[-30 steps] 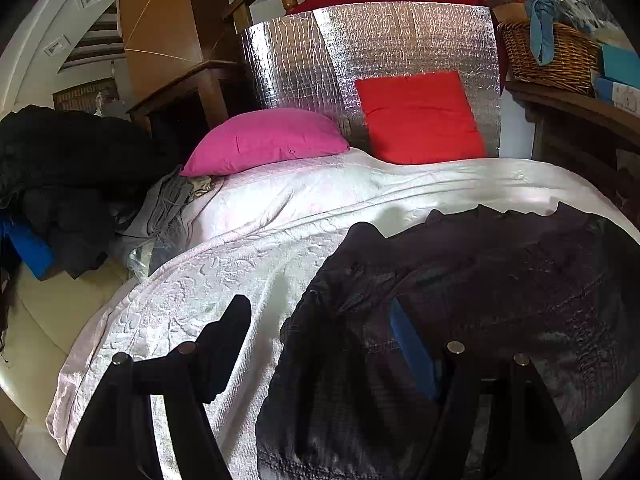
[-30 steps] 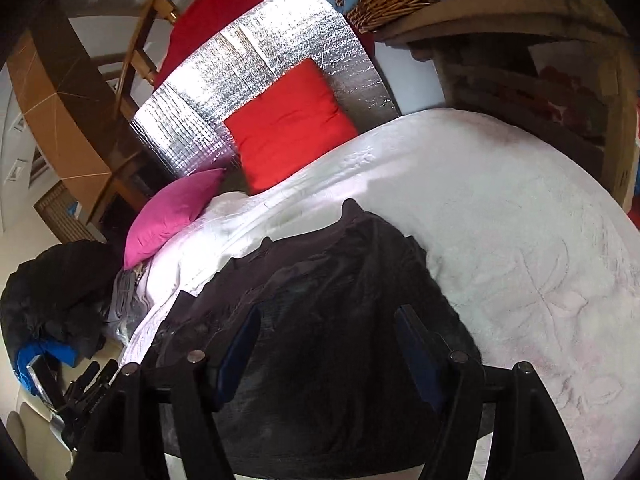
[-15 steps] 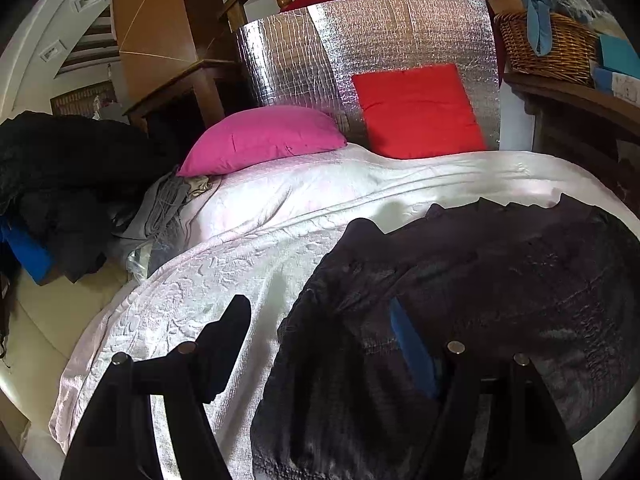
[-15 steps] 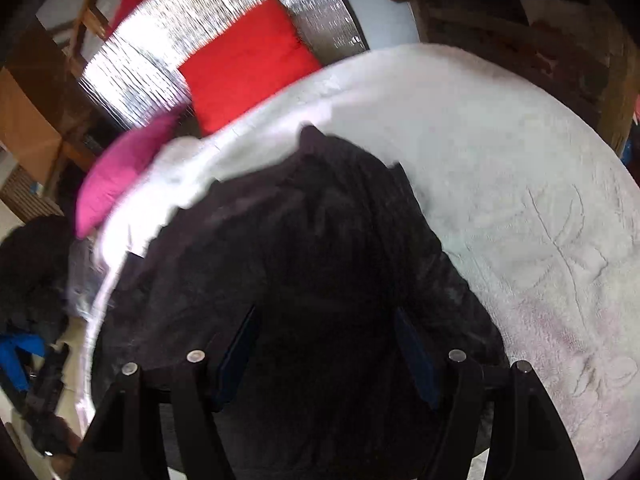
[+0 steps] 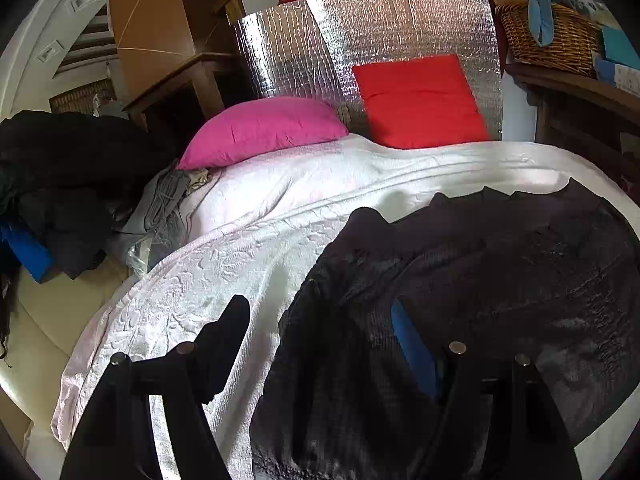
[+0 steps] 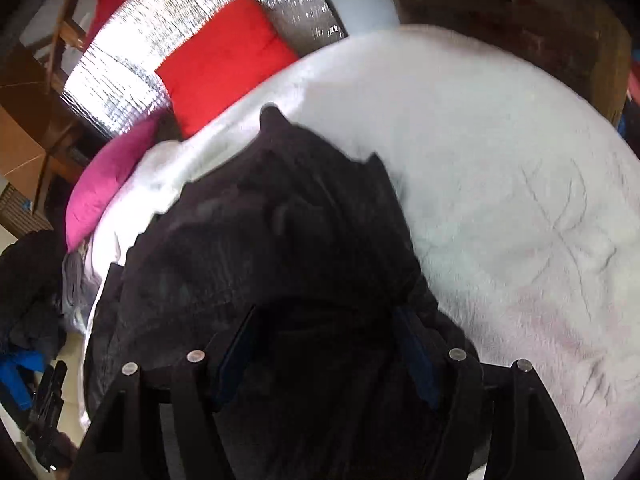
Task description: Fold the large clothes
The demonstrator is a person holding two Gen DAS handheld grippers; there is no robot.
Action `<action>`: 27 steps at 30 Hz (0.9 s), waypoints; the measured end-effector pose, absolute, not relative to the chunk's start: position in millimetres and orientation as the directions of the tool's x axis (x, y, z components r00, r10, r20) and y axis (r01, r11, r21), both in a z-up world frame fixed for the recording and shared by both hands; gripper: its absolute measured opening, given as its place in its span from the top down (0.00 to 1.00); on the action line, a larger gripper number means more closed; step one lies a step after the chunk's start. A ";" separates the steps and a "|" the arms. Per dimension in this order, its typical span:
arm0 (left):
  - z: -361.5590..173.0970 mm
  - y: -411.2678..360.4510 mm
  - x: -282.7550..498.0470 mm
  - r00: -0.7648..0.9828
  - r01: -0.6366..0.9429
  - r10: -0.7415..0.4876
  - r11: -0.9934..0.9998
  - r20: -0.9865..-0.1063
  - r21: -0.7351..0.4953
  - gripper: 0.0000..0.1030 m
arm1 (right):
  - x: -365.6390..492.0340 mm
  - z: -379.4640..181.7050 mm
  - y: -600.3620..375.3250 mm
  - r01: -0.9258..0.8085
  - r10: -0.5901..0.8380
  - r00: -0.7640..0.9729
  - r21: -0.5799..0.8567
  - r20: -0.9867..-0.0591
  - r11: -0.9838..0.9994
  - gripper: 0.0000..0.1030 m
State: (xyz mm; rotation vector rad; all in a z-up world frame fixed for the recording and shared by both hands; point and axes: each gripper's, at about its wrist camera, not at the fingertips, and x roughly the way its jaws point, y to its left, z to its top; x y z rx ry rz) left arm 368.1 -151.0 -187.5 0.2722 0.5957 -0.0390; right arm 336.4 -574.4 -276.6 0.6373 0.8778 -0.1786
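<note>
No legible writing. Your right gripper (image 6: 328,344) stands open over the black garment (image 6: 288,240). Your left gripper (image 5: 320,332), also open, straddles its edge on the white bedspread (image 5: 248,248).

One dark garment (image 5: 500,280), two cushions, one pink (image 5: 264,130), one red (image 5: 420,102), one wicker basket (image 5: 552,36)
</note>
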 end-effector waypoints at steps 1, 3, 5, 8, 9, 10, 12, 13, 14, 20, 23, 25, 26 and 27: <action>-189.3 -150.8 369.2 0.825 0.115 0.044 0.963 -0.564 0.243 0.28 | 337.7 -275.8 -573.4 0.393 0.106 0.633 0.437 -0.767 0.809 0.29; -192.3 -150.0 370.8 0.818 0.116 0.048 0.962 -0.573 0.246 0.28 | 337.9 -276.2 -572.7 0.392 0.102 0.633 0.432 -0.768 0.812 0.29; -195.8 -146.9 373.4 0.805 0.119 0.048 0.964 -0.591 0.240 0.28 | 339.1 -274.6 -573.4 0.387 0.108 0.628 0.429 -0.771 0.816 0.29; -196.9 -134.4 376.3 0.781 0.119 0.028 0.974 -0.624 0.192 0.28 | 330.4 -266.1 -577.5 0.373 0.127 0.653 0.462 -0.747 0.805 0.29; -195.9 -128.7 377.1 0.778 0.110 0.029 0.977 -0.627 0.182 0.27 | 323.0 -257.0 -582.3 0.358 0.131 0.686 0.488 -0.715 0.796 0.29; -194.4 -119.5 378.7 0.776 0.094 0.038 0.980 -0.630 0.174 0.26 | 315.3 -249.2 -586.7 0.347 0.123 0.713 0.501 -0.690 0.793 0.29; -191.3 -100.9 382.7 0.771 0.059 0.057 0.985 -0.635 0.160 0.21 | 299.1 -232.9 -601.1 0.360 0.059 0.761 0.496 -0.647 0.790 0.29; -191.0 -88.9 386.8 0.758 0.049 0.054 0.989 -0.649 0.139 0.19 | 292.9 -229.5 -609.1 0.374 0.036 0.772 0.500 -0.635 0.781 0.29; -191.8 -78.9 389.9 0.746 0.043 0.044 0.993 -0.665 0.114 0.19 | 286.8 -229.7 -620.5 0.389 0.035 0.777 0.522 -0.629 0.759 0.28; -217.5 -29.8 408.0 0.578 0.094 -0.194 0.981 -0.792 -0.171 0.18 | 292.4 -292.2 -667.3 0.486 0.271 0.649 0.661 -0.711 0.571 0.28; -233.0 -19.8 412.0 0.503 0.080 -0.319 0.942 -0.803 -0.325 0.18 | 296.9 -311.6 -668.6 0.472 0.348 0.622 0.690 -0.702 0.549 0.27; -242.3 -19.3 416.7 0.450 0.077 -0.386 0.915 -0.805 -0.396 0.18 | 300.3 -311.5 -668.1 0.438 0.363 0.633 0.703 -0.684 0.560 0.23; -245.4 -19.7 418.8 0.437 0.067 -0.401 0.907 -0.805 -0.416 0.18 | 303.4 -311.5 -666.5 0.415 0.383 0.640 0.719 -0.666 0.557 0.23; -247.8 -19.7 419.8 0.431 0.058 -0.415 0.899 -0.801 -0.435 0.18 | 305.2 -312.5 -664.6 0.397 0.403 0.645 0.735 -0.649 0.549 0.22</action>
